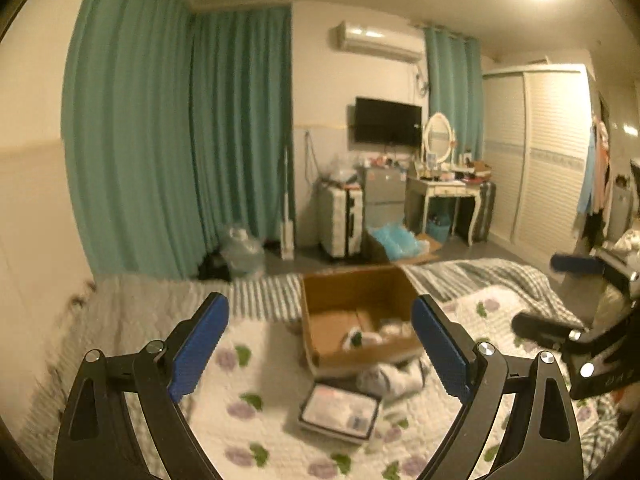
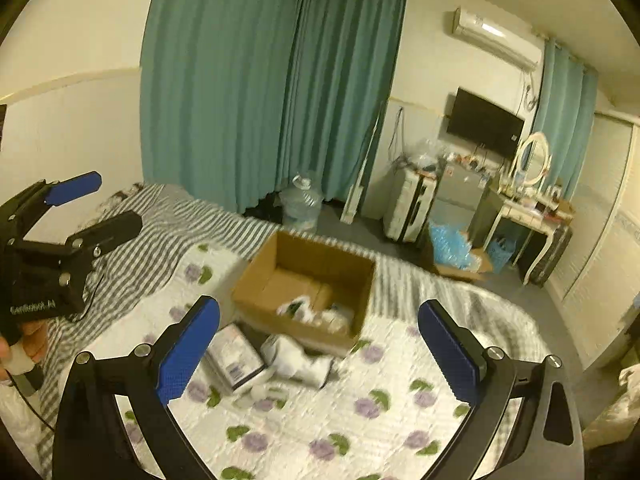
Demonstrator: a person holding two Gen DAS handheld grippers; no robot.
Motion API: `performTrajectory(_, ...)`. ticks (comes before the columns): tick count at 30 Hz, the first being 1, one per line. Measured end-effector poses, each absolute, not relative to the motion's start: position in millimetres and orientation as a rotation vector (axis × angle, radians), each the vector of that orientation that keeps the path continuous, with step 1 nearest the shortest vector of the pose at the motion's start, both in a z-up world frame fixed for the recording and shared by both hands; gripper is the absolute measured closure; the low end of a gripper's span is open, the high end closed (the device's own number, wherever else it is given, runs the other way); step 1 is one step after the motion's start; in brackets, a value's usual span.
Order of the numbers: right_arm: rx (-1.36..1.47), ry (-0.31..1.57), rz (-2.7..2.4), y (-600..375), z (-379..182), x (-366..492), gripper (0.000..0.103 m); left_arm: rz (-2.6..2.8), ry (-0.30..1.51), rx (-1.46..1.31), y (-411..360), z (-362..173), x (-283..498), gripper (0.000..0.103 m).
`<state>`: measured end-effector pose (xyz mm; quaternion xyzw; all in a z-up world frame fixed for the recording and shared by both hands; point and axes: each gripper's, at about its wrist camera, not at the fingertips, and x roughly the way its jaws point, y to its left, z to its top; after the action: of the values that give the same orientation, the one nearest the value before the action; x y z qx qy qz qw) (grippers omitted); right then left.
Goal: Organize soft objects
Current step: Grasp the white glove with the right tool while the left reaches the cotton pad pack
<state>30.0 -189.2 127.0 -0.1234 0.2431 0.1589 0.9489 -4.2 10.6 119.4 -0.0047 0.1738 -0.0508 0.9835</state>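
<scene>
An open cardboard box [image 1: 352, 300] [image 2: 308, 264] stands on the bed with several pale soft items [image 1: 372, 336] [image 2: 320, 314] inside. In front of it lie a crumpled white cloth [image 1: 394, 378] [image 2: 296, 360] and a flat white packet [image 1: 340, 410] [image 2: 234, 354]. My left gripper [image 1: 320, 344] [image 2: 94, 204] hangs above the quilt, open and holding nothing. My right gripper [image 2: 320, 354] is also open and holds nothing, raised over the bed; its fingers [image 1: 576, 264] show at the right edge of the left wrist view.
The bed has a floral quilt [image 2: 340, 412] over a grey striped blanket [image 2: 160, 240]. Beyond it are teal curtains [image 1: 180, 140], a water jug [image 2: 302, 200], a suitcase [image 1: 340, 220], a box of blue stuff [image 1: 396, 240], a dressing table [image 1: 448, 188] and a wardrobe [image 1: 536, 152].
</scene>
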Motion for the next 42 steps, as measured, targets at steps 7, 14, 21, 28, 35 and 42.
performTrajectory(7,-0.252,0.626,0.41,-167.4,23.9,49.9,0.003,0.015,0.407,-0.046,21.9,33.4,5.8,0.009)
performTrajectory(14,-0.342,0.791,0.412,-148.7,-96.7,98.9,0.004,0.025,0.58,-0.044,24.2,-45.7,39.0,0.009)
performTrajectory(21,-0.421,0.924,0.452,-134.7,-180.3,136.7,0.014,0.019,0.718,0.003,11.0,-101.1,64.2,0.009)
performTrajectory(28,-0.387,0.906,0.533,-127.5,-193.5,147.1,0.031,0.027,0.769,0.0,11.1,-116.8,70.6,0.009)
performTrajectory(35,-0.417,0.893,0.578,-118.7,-188.3,131.9,0.071,0.021,0.784,0.001,7.3,-121.6,67.1,0.009)
performTrajectory(42,-0.282,0.837,0.544,-155.4,-155.7,117.9,0.074,-0.04,0.797,-0.041,-16.3,-118.8,64.5,0.009)
